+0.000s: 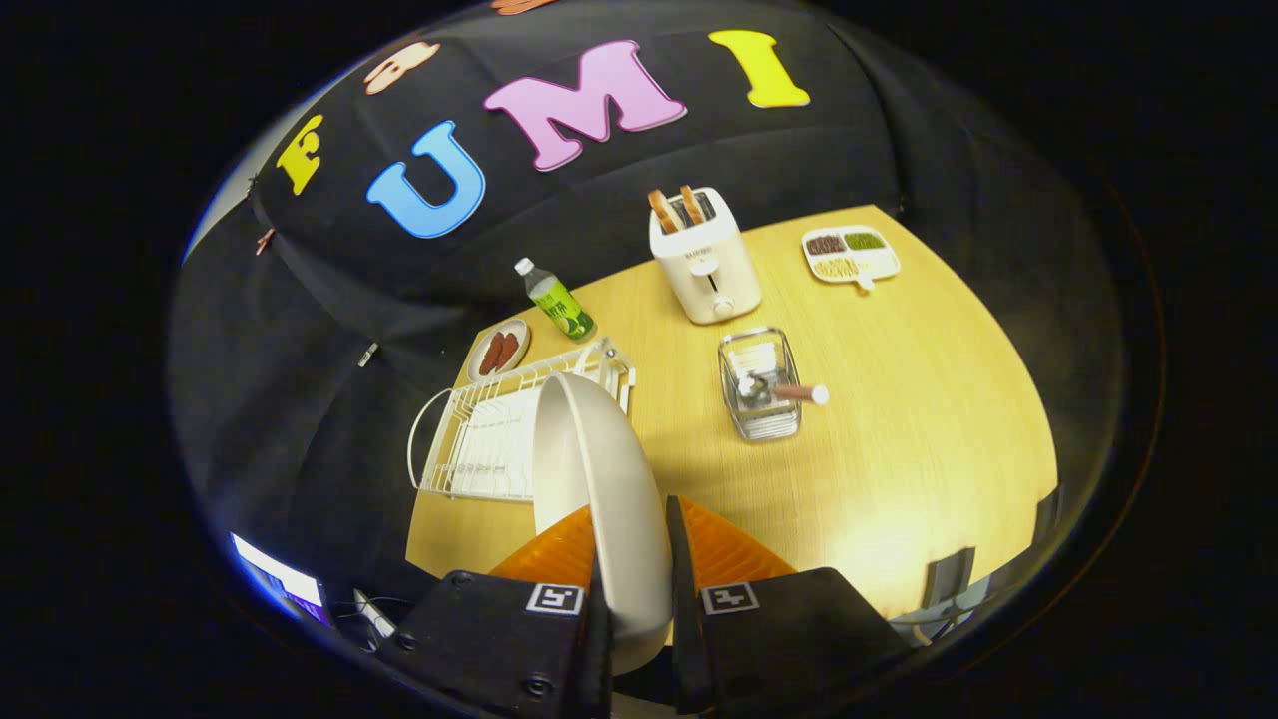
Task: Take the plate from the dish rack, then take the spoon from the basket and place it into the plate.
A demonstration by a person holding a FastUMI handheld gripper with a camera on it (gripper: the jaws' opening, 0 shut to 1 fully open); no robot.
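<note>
A white plate (609, 489) stands on edge between my two fingers, and my gripper (636, 589) is shut on its rim. I hold it in the air above the wooden table (899, 439), just in front of the white wire dish rack (479, 439). The rack sits beyond the fingers, partly hidden behind the plate. A wire basket (761, 384) stands ahead and a little right of the fingers. In it lies a spoon with a wooden handle (794, 392) sticking out over the basket's right rim.
A white toaster (704, 258) with two slices stands beyond the basket. A green-labelled bottle (557, 298) and a small dish of sausages (498, 351) sit behind the rack. A divided snack tray (851, 254) lies at the far right corner.
</note>
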